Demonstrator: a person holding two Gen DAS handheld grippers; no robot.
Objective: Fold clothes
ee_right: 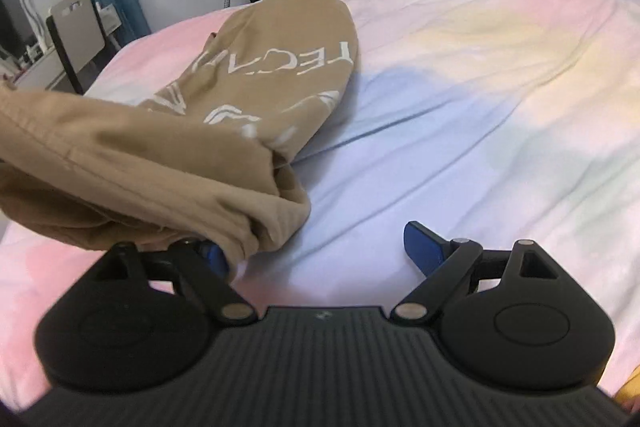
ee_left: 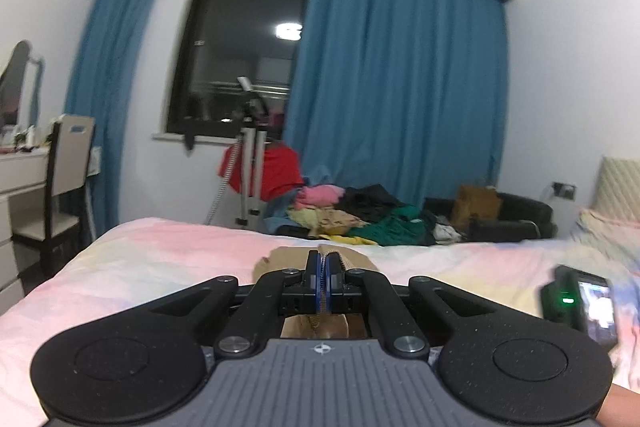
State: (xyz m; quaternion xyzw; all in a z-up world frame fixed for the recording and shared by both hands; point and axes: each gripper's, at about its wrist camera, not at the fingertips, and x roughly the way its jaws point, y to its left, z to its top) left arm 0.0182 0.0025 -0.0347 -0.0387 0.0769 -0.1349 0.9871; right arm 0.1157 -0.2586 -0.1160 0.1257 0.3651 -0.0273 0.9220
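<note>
The left gripper [ee_left: 323,269] is clamped on a fold of the tan garment [ee_right: 224,99], which lies on the pastel bedsheet [ee_right: 460,99]. The right gripper [ee_right: 320,251] stands wide apart, empty, the garment's cuff draped against its left finger [ee_right: 214,255].

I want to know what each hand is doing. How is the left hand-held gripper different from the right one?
The left hand-held gripper is shut, pinching the tan garment; the right hand-held gripper stands wide open, pinching nothing. The left points almost level toward the window; the right tilts down at the bed sheet. Both have blue pads on black arms.
</note>
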